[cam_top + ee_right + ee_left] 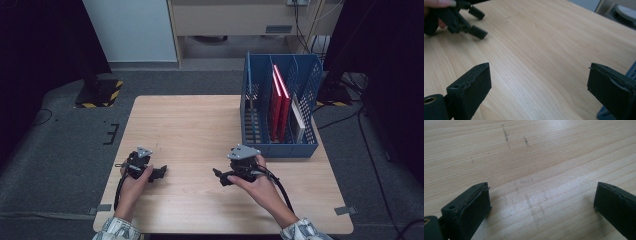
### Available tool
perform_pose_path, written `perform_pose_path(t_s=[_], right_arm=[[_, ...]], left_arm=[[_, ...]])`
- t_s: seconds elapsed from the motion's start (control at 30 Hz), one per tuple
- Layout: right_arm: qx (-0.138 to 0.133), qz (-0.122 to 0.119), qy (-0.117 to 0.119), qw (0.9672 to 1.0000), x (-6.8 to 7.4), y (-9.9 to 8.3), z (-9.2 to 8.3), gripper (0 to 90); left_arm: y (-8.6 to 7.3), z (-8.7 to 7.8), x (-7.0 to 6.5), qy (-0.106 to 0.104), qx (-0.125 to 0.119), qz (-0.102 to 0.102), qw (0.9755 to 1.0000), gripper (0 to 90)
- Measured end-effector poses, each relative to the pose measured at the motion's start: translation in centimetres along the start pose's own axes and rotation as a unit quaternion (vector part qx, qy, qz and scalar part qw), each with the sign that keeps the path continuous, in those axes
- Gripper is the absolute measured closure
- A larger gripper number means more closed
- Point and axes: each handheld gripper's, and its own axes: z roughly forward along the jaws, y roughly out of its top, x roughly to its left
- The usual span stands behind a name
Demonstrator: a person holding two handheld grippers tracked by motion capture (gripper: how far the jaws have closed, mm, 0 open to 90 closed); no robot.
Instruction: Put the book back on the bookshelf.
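Observation:
Both grippers rest low on a light wooden table [190,130], each held in one hand. My left gripper [161,173] is near the front left and points right; its jaws stand wide apart over bare wood [541,205], with nothing between them. My right gripper [220,177] is near the front middle and points left, also open and empty [539,85]. In the right gripper view the left gripper [477,22] lies farther off at the top left. A blue mesh file rack [280,147] stands at the table's right back, holding two upright red books [278,102] and a pale one [299,121].
A corner of the blue rack [602,115] sits just beside my right gripper's right jaw. Faint scratch marks [506,135] cross the wood ahead of the left gripper. A black stand base with yellow-black tape [100,93] and cables [370,150] lie on the grey floor.

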Motion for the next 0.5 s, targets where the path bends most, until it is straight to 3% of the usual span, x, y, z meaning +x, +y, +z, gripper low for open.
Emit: perform_pose_path(t_s=[0.27,0.5], right_arm=[[0.025,0.02,0.008,0.9994,0.5,-3.1,0.7,5.8],[0.049,0.026,0.012,0.9984,0.7,-4.0,1.8,5.9]], left_arm=[[0.0,0.1,-0.1,0.0,0.0,0.0,1.0,0.0],[0.1,0.1,-0.2,-0.002,-0.001,0.003,1.0,0.0]])
